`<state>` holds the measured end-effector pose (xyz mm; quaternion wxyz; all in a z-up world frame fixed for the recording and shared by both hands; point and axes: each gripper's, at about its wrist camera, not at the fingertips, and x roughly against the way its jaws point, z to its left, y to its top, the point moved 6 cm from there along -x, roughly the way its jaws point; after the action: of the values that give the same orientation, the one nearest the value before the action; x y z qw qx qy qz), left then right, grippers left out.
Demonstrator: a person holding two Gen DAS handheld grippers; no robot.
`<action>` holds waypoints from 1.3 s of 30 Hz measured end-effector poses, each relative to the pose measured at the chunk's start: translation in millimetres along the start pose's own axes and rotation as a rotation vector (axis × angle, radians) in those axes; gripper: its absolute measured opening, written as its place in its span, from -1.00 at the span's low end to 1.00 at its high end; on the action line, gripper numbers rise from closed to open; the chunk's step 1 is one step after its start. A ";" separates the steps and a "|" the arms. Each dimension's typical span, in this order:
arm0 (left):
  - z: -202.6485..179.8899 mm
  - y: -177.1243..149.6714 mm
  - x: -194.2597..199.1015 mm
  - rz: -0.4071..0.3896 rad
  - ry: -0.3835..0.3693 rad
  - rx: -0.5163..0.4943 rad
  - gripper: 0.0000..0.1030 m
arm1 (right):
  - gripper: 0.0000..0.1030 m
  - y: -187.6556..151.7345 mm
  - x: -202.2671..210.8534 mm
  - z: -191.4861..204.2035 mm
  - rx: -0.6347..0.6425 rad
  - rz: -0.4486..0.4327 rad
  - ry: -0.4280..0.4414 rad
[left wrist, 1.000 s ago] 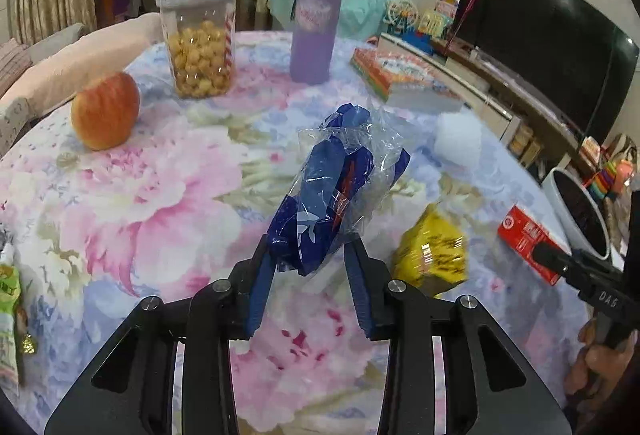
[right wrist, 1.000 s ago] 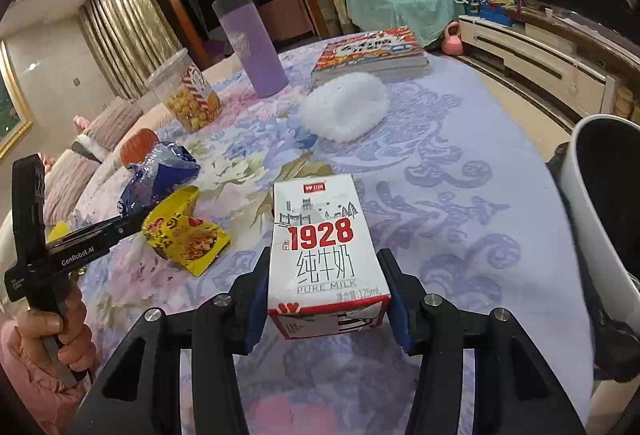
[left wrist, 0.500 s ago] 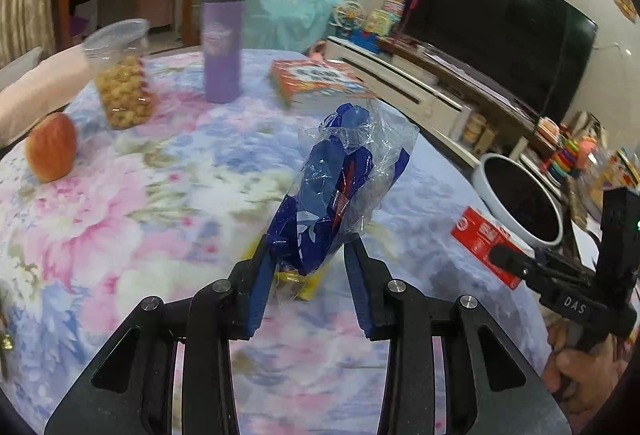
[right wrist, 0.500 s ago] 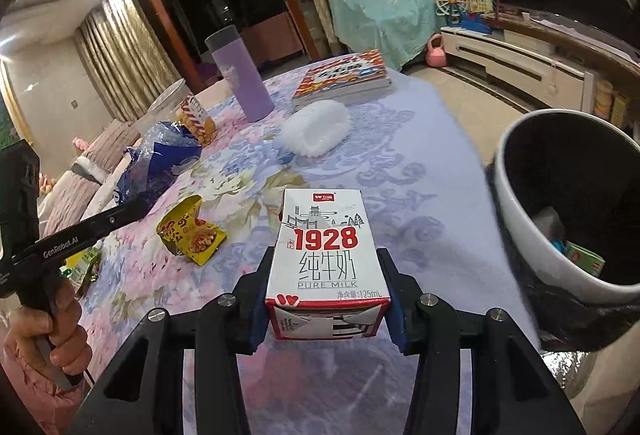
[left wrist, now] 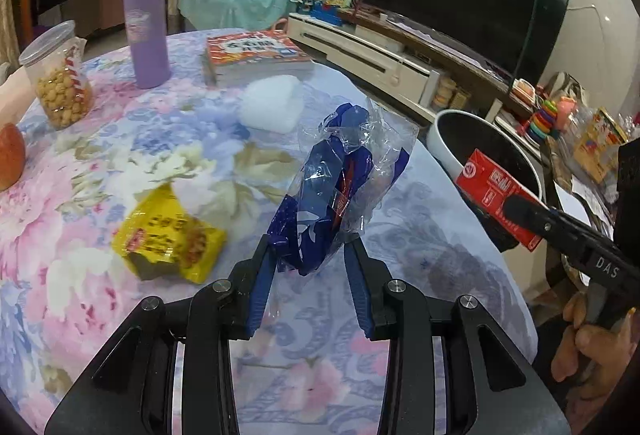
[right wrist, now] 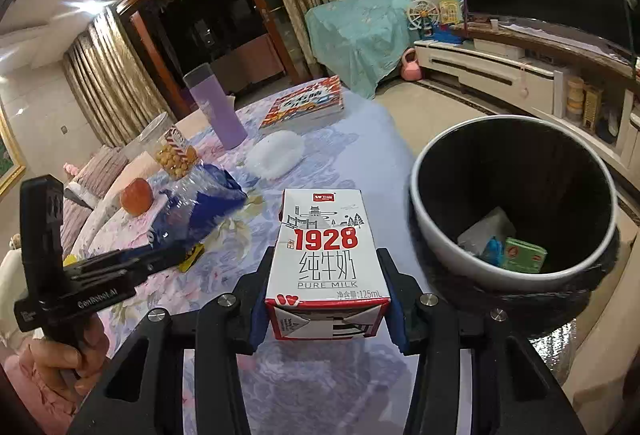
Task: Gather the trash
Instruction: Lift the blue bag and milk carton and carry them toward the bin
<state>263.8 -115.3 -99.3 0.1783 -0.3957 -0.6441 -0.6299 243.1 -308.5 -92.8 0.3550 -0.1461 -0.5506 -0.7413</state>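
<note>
Trash bin (right wrist: 436,235) had swung from frame edge to beside the milk carton (right wrist: 326,263), clamped in the right gripper (right wrist: 326,299). Left gripper (left wrist: 310,275) still pinched the blue wrapper (left wrist: 336,191); both drops looked imminent.

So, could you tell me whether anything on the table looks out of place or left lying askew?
One thing stands out: a crumpled yellow snack wrapper lies loose on the floral tablecloth, apart from the bin. The left gripper holds a blue plastic wrapper and the right gripper a milk carton; nothing looks spilled.
</note>
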 end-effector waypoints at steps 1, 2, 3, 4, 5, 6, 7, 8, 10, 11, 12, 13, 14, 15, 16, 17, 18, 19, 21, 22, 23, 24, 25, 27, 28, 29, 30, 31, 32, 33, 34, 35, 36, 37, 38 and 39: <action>-4.2 -0.2 -0.9 0.004 -0.004 -0.005 -0.34 | -0.07 0.2 1.6 -1.4 -0.002 -0.003 -0.002; -7.4 0.1 -1.9 0.006 -0.006 -0.009 -0.34 | -0.07 0.2 2.9 -3.1 -0.005 -0.006 -0.002; -10.4 0.2 -2.9 0.007 -0.008 -0.013 -0.34 | -0.07 0.2 4.3 -5.1 -0.008 -0.008 -0.004; -13.2 0.5 -3.6 0.010 -0.010 -0.017 -0.34 | -0.07 0.0 6.1 -6.6 -0.010 -0.010 -0.005; -16.4 0.7 -4.0 0.011 -0.013 -0.021 -0.34 | -0.07 0.1 7.3 -8.4 -0.011 -0.013 -0.007; -20.3 1.2 -4.6 0.013 -0.017 -0.027 -0.34 | -0.07 -0.1 8.2 -9.9 -0.014 -0.015 -0.008; -21.4 2.3 -5.8 0.014 -0.018 -0.029 -0.34 | -0.07 -0.1 9.5 -11.9 -0.019 -0.017 -0.008; -24.6 3.1 -6.2 0.014 -0.021 -0.033 -0.34 | -0.07 -0.1 11.0 -13.6 -0.021 -0.019 -0.009; -30.0 3.8 -6.2 0.015 -0.025 -0.039 -0.34 | -0.07 0.0 13.8 -16.6 -0.025 -0.025 -0.012; -32.8 4.3 -6.3 0.015 -0.026 -0.041 -0.34 | -0.07 0.3 15.5 -18.2 -0.027 -0.027 -0.012; -36.2 5.4 -6.7 0.015 -0.030 -0.045 -0.34 | -0.07 0.5 17.4 -20.1 -0.029 -0.030 -0.013; -39.7 6.8 -7.0 0.014 -0.031 -0.049 -0.34 | -0.07 0.6 19.5 -22.3 -0.030 -0.034 -0.015; -41.6 7.4 -6.8 0.012 -0.033 -0.052 -0.34 | -0.07 1.1 21.1 -24.5 -0.032 -0.037 -0.018; -45.0 8.5 -7.0 0.012 -0.036 -0.056 -0.34 | -0.07 1.5 22.3 -26.1 -0.034 -0.039 -0.018; -47.6 9.6 -7.3 0.012 -0.039 -0.060 -0.34 | -0.07 2.1 24.0 -28.2 -0.036 -0.042 -0.019; -51.0 10.4 -7.4 0.011 -0.041 -0.065 -0.34 | -0.07 1.7 26.7 -28.9 -0.039 -0.046 -0.022; -55.2 11.5 -7.8 0.011 -0.044 -0.073 -0.34 | -0.07 2.4 29.1 -31.1 -0.042 -0.050 -0.023; -57.9 12.2 -8.1 0.011 -0.045 -0.076 -0.34 | -0.07 3.7 29.9 -33.3 -0.043 -0.052 -0.025; -64.9 13.9 -8.9 0.012 -0.051 -0.084 -0.34 | -0.07 5.1 33.4 -37.4 -0.046 -0.059 -0.031; -68.3 14.5 -9.2 0.012 -0.053 -0.088 -0.34 | -0.07 5.8 34.2 -39.5 -0.048 -0.061 -0.032; -71.0 15.2 -9.5 0.012 -0.054 -0.093 -0.34 | -0.07 6.3 35.5 -41.7 -0.051 -0.064 -0.034; -75.0 16.5 -9.6 0.010 -0.058 -0.098 -0.34 | -0.07 6.9 36.7 -43.8 -0.054 -0.066 -0.036; -77.2 17.9 -10.2 0.010 -0.060 -0.101 -0.34 | -0.07 7.3 37.8 -45.9 -0.056 -0.067 -0.039; -82.4 19.8 -10.5 0.009 -0.065 -0.108 -0.34 | -0.07 7.9 40.1 -49.9 -0.062 -0.071 -0.043; -86.0 21.1 -10.8 0.008 -0.067 -0.115 -0.34 | -0.07 8.2 41.6 -52.1 -0.065 -0.073 -0.045; -88.7 22.6 -11.2 0.007 -0.069 -0.119 -0.34 | -0.07 8.8 42.2 -53.8 -0.067 -0.074 -0.048; -91.7 23.5 -11.2 0.007 -0.070 -0.123 -0.34 | -0.07 9.4 43.7 -56.3 -0.070 -0.077 -0.051; -94.1 24.3 -11.5 0.007 -0.071 -0.127 -0.34 | -0.07 10.4 45.0 -58.3 -0.072 -0.079 -0.054; -97.4 25.4 -12.4 0.007 -0.071 -0.134 -0.34 | -0.07 10.8 45.9 -59.7 -0.075 -0.082 -0.057; -99.4 26.0 -13.0 0.007 -0.072 -0.136 -0.34 | -0.07 11.4 47.4 -62.2 -0.079 -0.085 -0.060; -102.1 26.7 -13.9 0.009 -0.075 -0.139 -0.34 | -0.07 11.6 49.1 -64.1 -0.081 -0.088 -0.064; -103.9 27.4 -14.9 0.010 -0.076 -0.142 -0.34 | -0.07 12.0 50.8 -66.6 -0.083 -0.090 -0.067; -105.7 28.1 -15.6 0.010 -0.077 -0.144 -0.34 | -0.07 12.6 52.0 -69.0 -0.084 -0.092 -0.071; -108.0 28.8 -16.3 0.012 -0.079 -0.148 -0.34 | -0.07 12.8 53.1 -70.8 -0.084 -0.093 -0.076; -109.2 28.9 -17.3 0.012 -0.080 -0.150 -0.34 | -0.07 13.4 53.9 -73.0 -0.084 -0.093 -0.079; -111.6 29.5 -18.1 0.013 -0.082 -0.154 -0.34 | -0.07 14.0 54.7 -75.4 -0.086 -0.093 -0.082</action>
<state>266.8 -229.9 -76.8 0.1250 -0.4377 -0.5980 -0.6597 227.3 -399.9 -76.0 0.2905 -0.1657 -0.5387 -0.7733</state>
